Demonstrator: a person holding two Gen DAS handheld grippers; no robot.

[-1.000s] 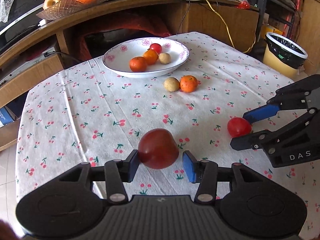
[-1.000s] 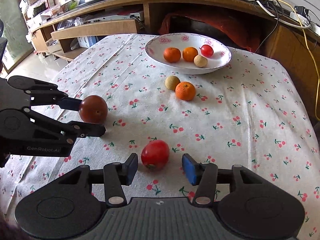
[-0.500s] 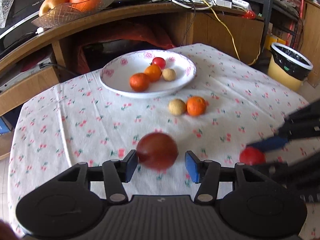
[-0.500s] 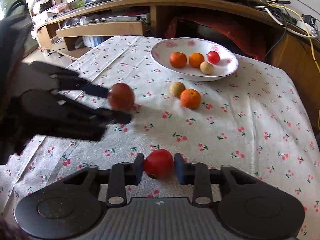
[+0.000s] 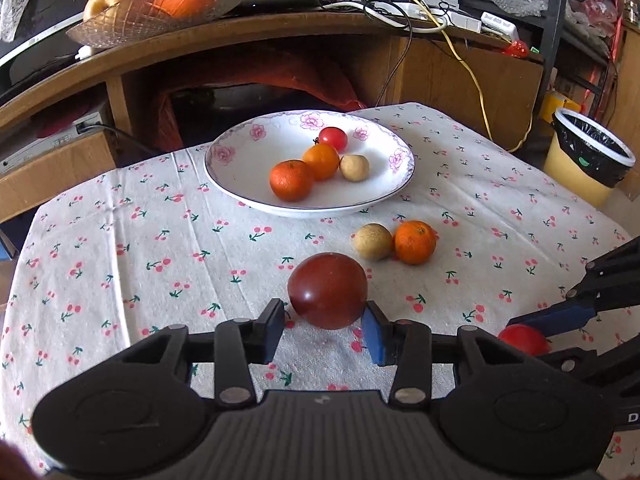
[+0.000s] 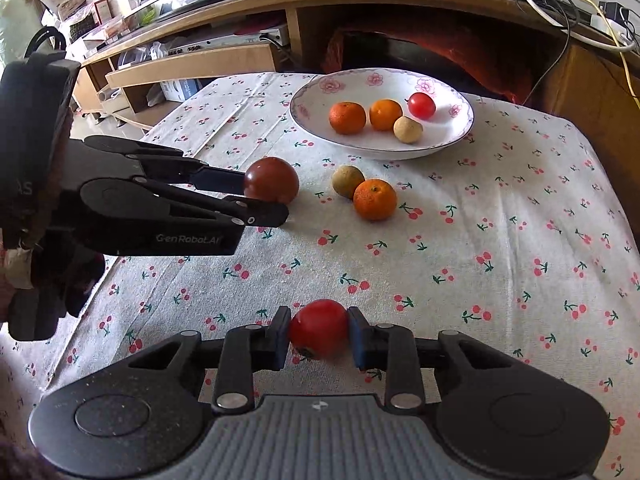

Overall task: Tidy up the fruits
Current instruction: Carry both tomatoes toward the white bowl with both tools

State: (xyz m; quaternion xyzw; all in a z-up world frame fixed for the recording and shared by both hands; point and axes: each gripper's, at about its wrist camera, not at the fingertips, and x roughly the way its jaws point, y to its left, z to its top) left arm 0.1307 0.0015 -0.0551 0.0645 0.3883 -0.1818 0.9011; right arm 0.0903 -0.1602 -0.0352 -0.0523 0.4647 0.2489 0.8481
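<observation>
My left gripper [image 5: 325, 330] is shut on a dark red tomato [image 5: 327, 295] and holds it above the cherry-print tablecloth [image 5: 140, 248]; it also shows in the right wrist view [image 6: 272, 181]. My right gripper [image 6: 319, 336] is shut on a bright red tomato [image 6: 319, 328], also seen in the left wrist view [image 5: 522, 338]. A white floral plate [image 5: 240, 160] ahead holds two oranges [image 5: 291, 180], a small red tomato [image 5: 333, 139] and a tan fruit [image 5: 354, 167]. A loose tan fruit [image 5: 372, 241] and orange [image 5: 415, 242] lie touching in front of the plate.
A wooden desk [image 5: 280, 36] with a glass bowl of fruit [image 5: 160, 4] and cables stands behind the table. A yellow bin [image 5: 588, 160] with a black liner stands to the right of the table. Low shelves [image 6: 192, 64] lie at the left.
Both grippers have lifted their tomatoes and moved forward toward the plate. The right gripper closed on the bright red tomato during this second.
</observation>
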